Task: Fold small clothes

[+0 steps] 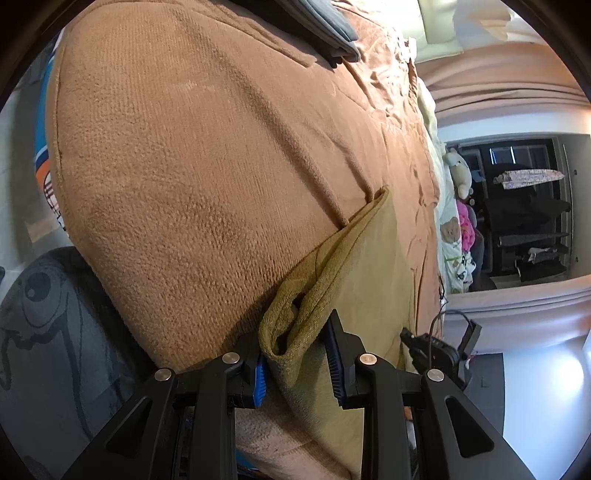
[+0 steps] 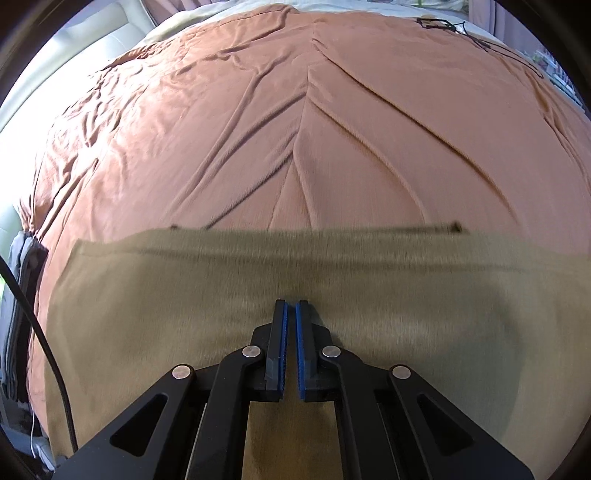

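Olive-tan cloth [image 2: 221, 295] is lying spread flat across the near half of the orange-brown blanket [image 2: 295, 129], filling the right wrist view from 8 o'clock round to 4 o'clock. Its far edge is running straight across the middle of that view, slightly blurred.

I am holding my right gripper [image 2: 291, 314] over the middle of the cloth, pointing toward 12 o'clock. Its jaws are standing together with only a thin slit between the blue pads [image 2: 283, 350]; nothing is sitting between them. I cannot tell whether the tips are touching the fabric below.

In the left wrist view, my left gripper [image 1: 295, 339] is clamping a bunched fold of the same cloth [image 1: 306, 295]. The fold is standing up between the two blue pads [image 1: 259, 380], which are pressing on it from 9 o'clock and 3 o'clock. From the clamp, the cloth is stretching away toward 1 o'clock over the blanket [image 1: 184, 166].

A stack of folded grey garments [image 1: 328, 26] is sitting on the blanket at 12 o'clock in the left view. A black device with a cable [image 1: 436, 350] is sitting at 4 o'clock, just beside the blanket edge. A black cable [image 2: 40, 332] is running down the 8 o'clock side of the right view.
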### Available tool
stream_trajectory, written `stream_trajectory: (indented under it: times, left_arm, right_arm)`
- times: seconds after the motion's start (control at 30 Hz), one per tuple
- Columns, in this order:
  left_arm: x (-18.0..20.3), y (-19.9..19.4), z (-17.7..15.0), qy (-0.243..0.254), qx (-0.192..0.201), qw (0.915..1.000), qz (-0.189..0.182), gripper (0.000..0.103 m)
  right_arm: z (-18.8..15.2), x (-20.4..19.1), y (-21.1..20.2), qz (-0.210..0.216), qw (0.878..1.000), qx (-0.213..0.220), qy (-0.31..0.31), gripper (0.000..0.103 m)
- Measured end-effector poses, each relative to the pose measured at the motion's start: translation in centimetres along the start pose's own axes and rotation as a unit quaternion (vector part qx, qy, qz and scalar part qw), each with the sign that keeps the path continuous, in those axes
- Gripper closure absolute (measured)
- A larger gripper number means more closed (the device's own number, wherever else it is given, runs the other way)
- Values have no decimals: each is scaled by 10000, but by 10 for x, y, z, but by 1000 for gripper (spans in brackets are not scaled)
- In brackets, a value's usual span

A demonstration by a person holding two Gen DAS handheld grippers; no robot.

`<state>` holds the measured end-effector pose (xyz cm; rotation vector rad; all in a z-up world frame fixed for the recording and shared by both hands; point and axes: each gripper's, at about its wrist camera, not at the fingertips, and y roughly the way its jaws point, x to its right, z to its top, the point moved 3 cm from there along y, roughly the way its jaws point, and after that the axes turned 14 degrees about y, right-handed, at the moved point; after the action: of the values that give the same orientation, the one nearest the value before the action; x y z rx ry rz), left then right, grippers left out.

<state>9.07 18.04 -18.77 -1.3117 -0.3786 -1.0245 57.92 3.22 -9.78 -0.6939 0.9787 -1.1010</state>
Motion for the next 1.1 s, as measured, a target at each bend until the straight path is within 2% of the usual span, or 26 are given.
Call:
stream_trajectory:
  times: [0.17,0.2,0.23,0.33,0.7,0.93,1.1]
  left_arm:
    - [1,3,2,99,-16,9999,-17,76]
    - [2,4,2,111,-21,9999,-38,80]
    - [2,6,3,138,-55,9999,-45,89]
    - [1,8,3,158,-96,9998,-115,93]
    - [4,5,7,254,-100,9988,-413,95]
    - [15,-1,12,305,-79,9972,-681,96]
    - [38,-8,18,454,-39,9944,-948,96]
  right_arm:
    - [8,-2,4,-1,9999,-94,84,103]
    - [7,-2,2,-1,9999,-141,45,103]
    - [5,-3,0,21,9998,-207,20,103]
    - [-4,1,-9,126,9994,-333,20,103]
    - [-63,15,-59,618,9963,-589,-86,102]
    - [-111,26,-89,832,9943,-580,-326,102]
    - [-144,35,-107,962,9939,-436,-326,102]
